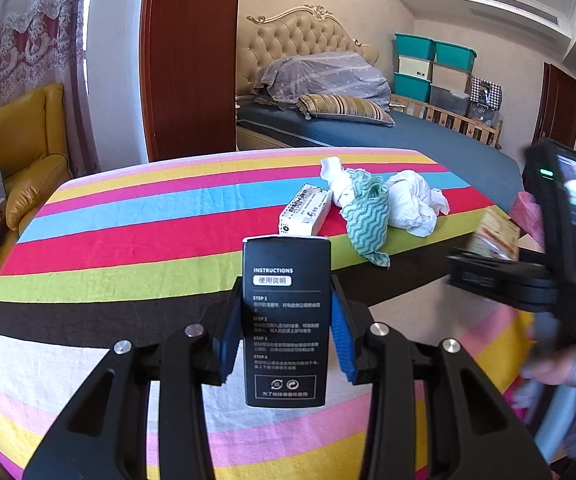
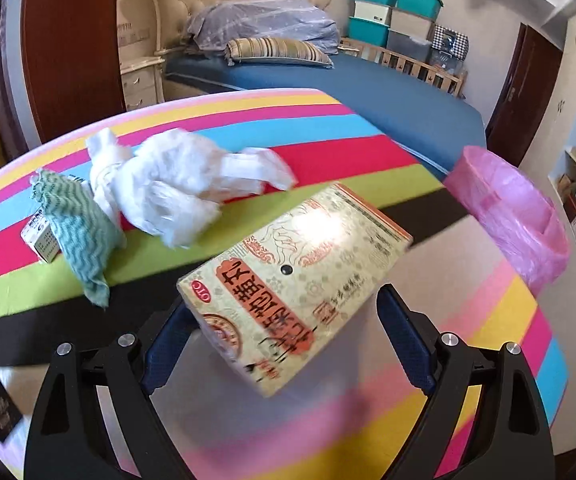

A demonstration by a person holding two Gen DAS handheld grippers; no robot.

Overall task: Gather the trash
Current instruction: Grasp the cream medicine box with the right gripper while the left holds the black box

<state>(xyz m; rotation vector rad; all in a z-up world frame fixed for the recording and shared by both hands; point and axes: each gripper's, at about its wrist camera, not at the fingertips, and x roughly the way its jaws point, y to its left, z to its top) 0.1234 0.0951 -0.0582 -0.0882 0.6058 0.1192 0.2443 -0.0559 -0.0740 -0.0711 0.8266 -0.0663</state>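
Striped tablecloth [image 1: 128,216] blurs rightward; left tool [image 1: 286,332] clamps black box [image 1: 286,320], right tool [image 2: 288,320] spans wide cream box [image 2: 295,264].

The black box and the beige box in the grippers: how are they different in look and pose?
The black box is dark and narrow with white printed instructions; the beige box is pale, wider, with orange ornament. The black box stands upright in the left gripper; the beige box lies tilted across the right gripper. Both are cardboard boxes held above the striped cloth.
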